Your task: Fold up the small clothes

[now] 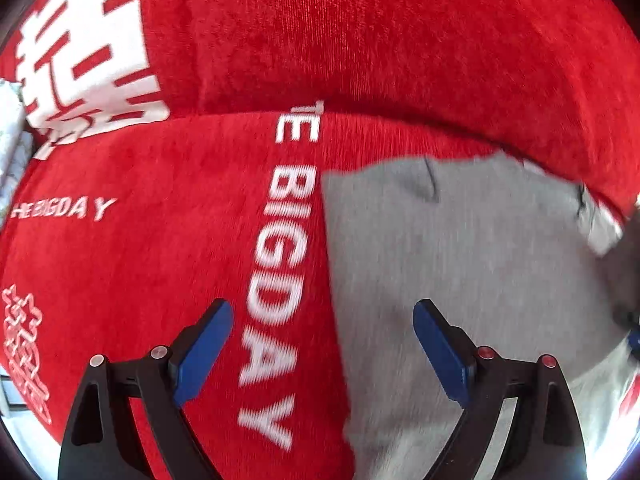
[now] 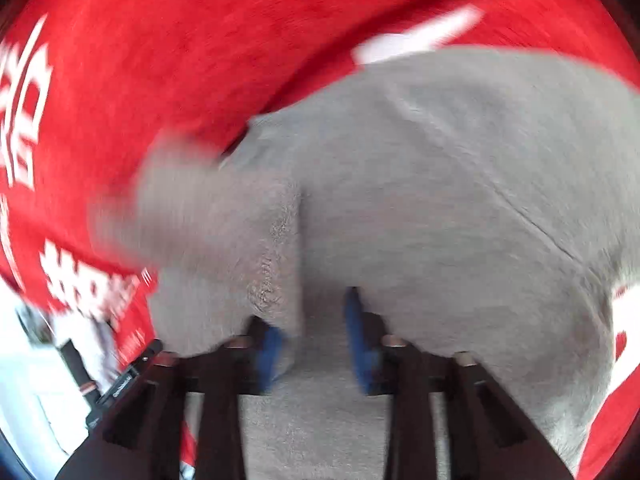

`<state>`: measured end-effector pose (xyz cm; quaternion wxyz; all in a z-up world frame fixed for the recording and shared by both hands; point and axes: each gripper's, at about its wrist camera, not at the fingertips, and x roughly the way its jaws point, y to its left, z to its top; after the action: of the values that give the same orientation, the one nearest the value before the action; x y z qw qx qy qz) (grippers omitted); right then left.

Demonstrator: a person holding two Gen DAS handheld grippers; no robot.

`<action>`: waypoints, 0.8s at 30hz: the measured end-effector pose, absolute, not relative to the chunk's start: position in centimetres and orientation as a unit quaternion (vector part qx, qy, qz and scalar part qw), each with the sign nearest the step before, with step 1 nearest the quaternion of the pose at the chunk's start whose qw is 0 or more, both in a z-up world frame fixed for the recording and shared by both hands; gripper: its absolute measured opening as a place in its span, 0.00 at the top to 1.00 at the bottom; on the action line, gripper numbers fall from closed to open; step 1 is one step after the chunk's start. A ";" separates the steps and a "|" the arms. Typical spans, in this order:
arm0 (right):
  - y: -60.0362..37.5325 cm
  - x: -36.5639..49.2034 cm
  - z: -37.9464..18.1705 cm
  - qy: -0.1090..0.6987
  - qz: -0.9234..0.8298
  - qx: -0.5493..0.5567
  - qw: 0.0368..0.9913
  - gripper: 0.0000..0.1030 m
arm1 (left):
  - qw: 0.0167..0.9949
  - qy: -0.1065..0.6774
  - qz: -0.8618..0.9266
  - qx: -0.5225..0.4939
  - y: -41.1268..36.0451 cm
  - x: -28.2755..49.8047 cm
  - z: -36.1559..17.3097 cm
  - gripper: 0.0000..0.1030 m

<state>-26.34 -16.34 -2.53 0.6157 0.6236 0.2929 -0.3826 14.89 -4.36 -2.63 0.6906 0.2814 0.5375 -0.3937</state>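
Left wrist view: left gripper points steeply down, fingers wide apart, empty, above the red plush cloth beside the flat grey knit garment. Right gripper fingers half-closed astride a garment fold; grip unclear.

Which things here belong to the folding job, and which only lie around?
For the job:
- grey garment
- left gripper, fingers wide apart, holding nothing
- right gripper, grey cloth between its fingers

Just there:
- red cloth with white lettering, spread under the garment
- white items at the left edge, unclear
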 end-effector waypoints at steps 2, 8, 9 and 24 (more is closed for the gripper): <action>-16.5 -27.6 -2.3 0.260 -0.396 0.636 0.609 0.44 | 0.678 0.559 -0.382 0.285 -5.8 15.8 -3.9 0.11; -18.6 -27.6 -1.5 0.251 -0.386 0.649 0.606 0.92 | 0.677 0.554 -0.403 0.268 -6.4 15.3 -2.9 0.89; -18.7 -27.2 -0.9 0.257 -0.383 0.634 0.621 0.92 | 0.681 0.549 -0.403 0.269 -6.3 15.4 -2.8 0.89; -16.2 -31.9 0.2 0.334 -0.426 0.589 0.599 0.76 | 0.688 0.532 -0.402 0.288 -1.5 15.8 1.3 0.89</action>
<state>-31.93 -16.17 0.21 0.5995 0.5892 0.3345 -0.4261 15.80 -1.48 1.26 0.6878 0.2879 0.5316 -0.4018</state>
